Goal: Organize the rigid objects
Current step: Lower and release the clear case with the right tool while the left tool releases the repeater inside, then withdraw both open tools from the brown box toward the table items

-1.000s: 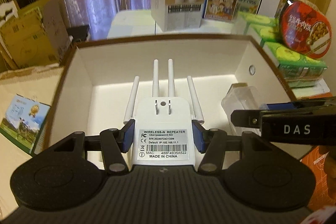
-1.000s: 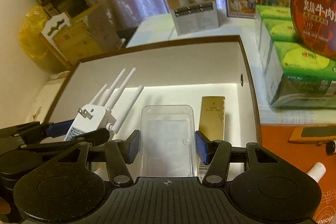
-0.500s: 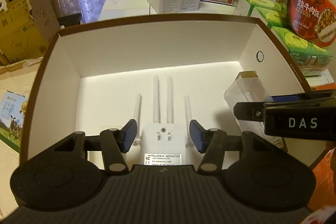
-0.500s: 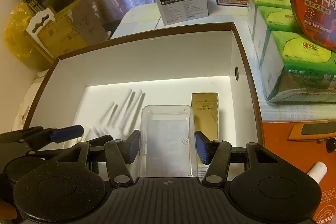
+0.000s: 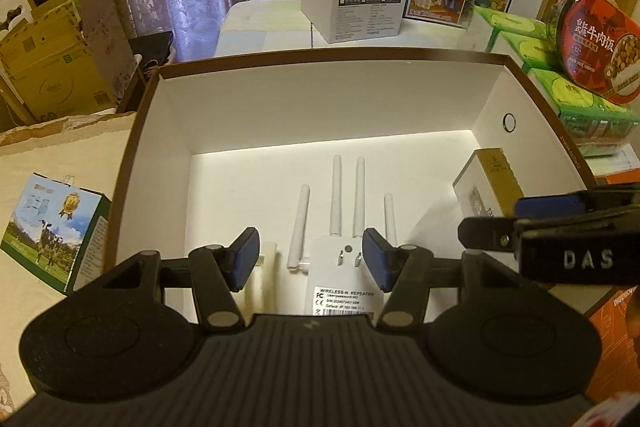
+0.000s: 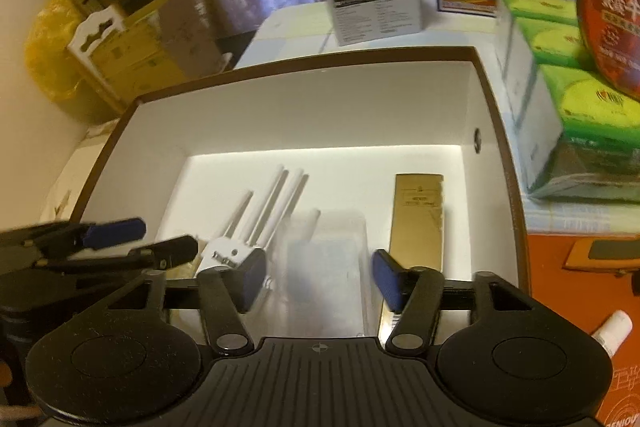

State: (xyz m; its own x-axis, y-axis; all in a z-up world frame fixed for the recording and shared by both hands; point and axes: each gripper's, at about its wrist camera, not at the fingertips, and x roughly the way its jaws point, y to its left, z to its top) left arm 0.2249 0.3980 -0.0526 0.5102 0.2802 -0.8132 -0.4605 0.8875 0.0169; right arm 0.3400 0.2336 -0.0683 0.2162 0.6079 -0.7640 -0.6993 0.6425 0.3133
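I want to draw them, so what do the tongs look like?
Both tongs are black plastic. The left tongs and the right tongs each have two angled arms with silver rivets, blue pads at the tips, round discs at the sides and a ribbed base. White letters DAS mark the right one's side.

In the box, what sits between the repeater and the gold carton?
The clear plastic case, lying between the repeater and gold carton; the right wrist view shows it.
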